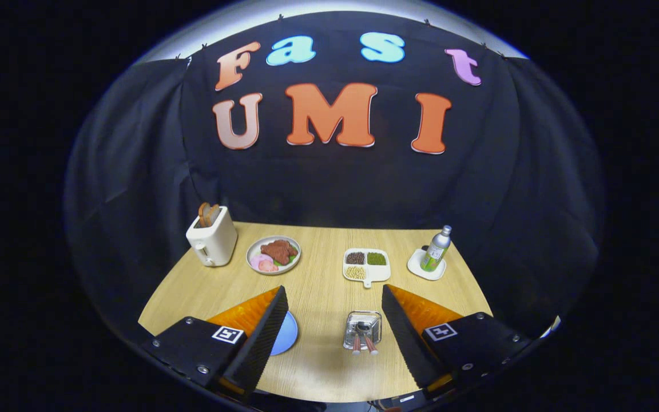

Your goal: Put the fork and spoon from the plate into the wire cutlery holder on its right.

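The wire cutlery holder [362, 329] is seen standing on the wooden table [324, 286], between the two fingers and nearer the right one. Two utensils are held in it, their reddish handles [363, 343] sticking out toward the camera; which is the fork and which the spoon cannot be told. A blue plate [286, 333] is found to its left, partly hidden behind the left finger, with nothing seen on its visible part. The gripper [334, 297] is held spread wide, with nothing grasped between its fingers. Beyond them, a divided dish [367, 265] of beans and grains, a plate of food [273, 254], a white toaster [212, 240] with bread in it, and a bottle [436, 248] on a small white tray [425, 268] are set along the far side of the table.
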Motion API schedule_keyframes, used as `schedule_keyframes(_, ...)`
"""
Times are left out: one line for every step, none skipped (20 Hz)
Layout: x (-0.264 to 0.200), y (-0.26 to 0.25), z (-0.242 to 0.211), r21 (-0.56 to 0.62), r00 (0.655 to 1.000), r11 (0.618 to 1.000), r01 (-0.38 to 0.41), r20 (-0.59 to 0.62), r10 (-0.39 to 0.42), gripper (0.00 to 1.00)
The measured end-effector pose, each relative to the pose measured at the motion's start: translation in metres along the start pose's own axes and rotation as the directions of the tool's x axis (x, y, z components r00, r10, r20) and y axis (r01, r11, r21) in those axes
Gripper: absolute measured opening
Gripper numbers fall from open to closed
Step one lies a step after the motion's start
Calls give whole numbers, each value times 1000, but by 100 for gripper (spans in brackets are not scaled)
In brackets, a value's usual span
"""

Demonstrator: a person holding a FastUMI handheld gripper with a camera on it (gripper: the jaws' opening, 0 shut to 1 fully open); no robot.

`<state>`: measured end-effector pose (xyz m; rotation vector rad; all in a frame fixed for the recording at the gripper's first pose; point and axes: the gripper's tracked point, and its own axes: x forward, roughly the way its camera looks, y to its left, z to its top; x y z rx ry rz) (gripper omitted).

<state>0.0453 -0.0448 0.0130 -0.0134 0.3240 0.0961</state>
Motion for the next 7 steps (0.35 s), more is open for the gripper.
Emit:
schedule_keyframes(-8, 0, 6, -8, 998, 1000, 21, 54, -20, 99)
schedule_keyframes(-15, -1, 13, -20, 994, 999, 42, 104, -40, 99)
schedule_keyframes(-22, -2, 17, -33, 988, 998, 59, 147, -53, 99)
schedule_keyframes(-29, 1, 21, -37, 980, 997, 70, 188, -62, 99)
schedule_keyframes(-33, 5, 24, -28, 973, 997, 75, 220, -67, 99)
schedule_keyframes(-38, 10, 27, -11, 967, 998, 69, 246, -65, 99)
schedule_keyframes(-42, 16, 27, 5, 963, 998, 56, 264, -55, 99)
